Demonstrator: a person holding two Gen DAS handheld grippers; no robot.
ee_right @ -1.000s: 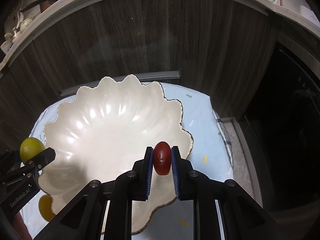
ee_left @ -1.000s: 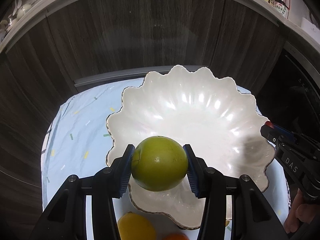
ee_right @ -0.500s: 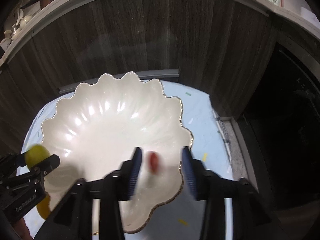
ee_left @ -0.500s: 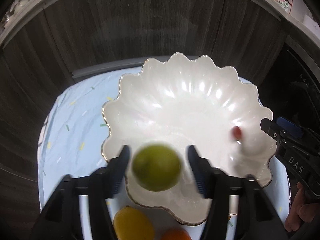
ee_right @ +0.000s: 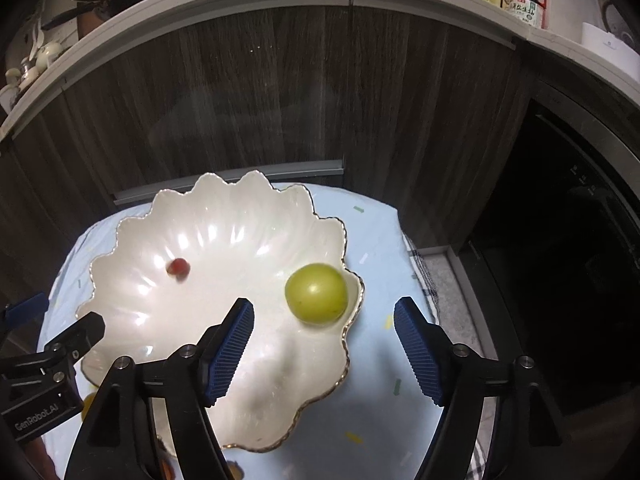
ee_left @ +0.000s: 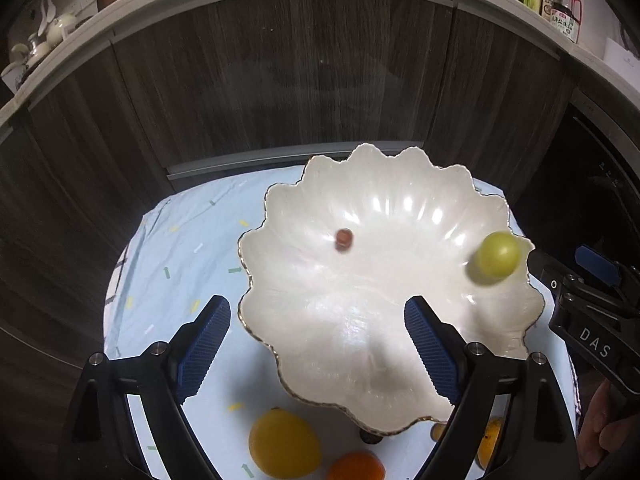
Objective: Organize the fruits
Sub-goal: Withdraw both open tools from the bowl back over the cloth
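Both grippers hang empty with jaws spread wide over a scalloped white bowl (ee_left: pixel 384 320) on a pale blue cloth (ee_left: pixel 180 248): the left gripper (ee_left: pixel 318 346) and the right gripper (ee_right: pixel 324 350). A green fruit (ee_right: pixel 316 293) lies near the bowl's right rim, a small red fruit (ee_right: pixel 178 267) toward its left side. A yellow fruit (ee_left: pixel 284 446) and an orange fruit (ee_left: pixel 356 467) sit on the cloth beside the bowl.

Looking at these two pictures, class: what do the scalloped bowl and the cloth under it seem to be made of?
Scalloped bowl: probably glazed ceramic or porcelain with a pearly gloss, given the bright highlights along its ribs and the thin gold line on its rim; glass can't be excluded.
Cloth: seems a woven fabric, matte pale blue with small printed dashes, given its soft creases and lack of shine.
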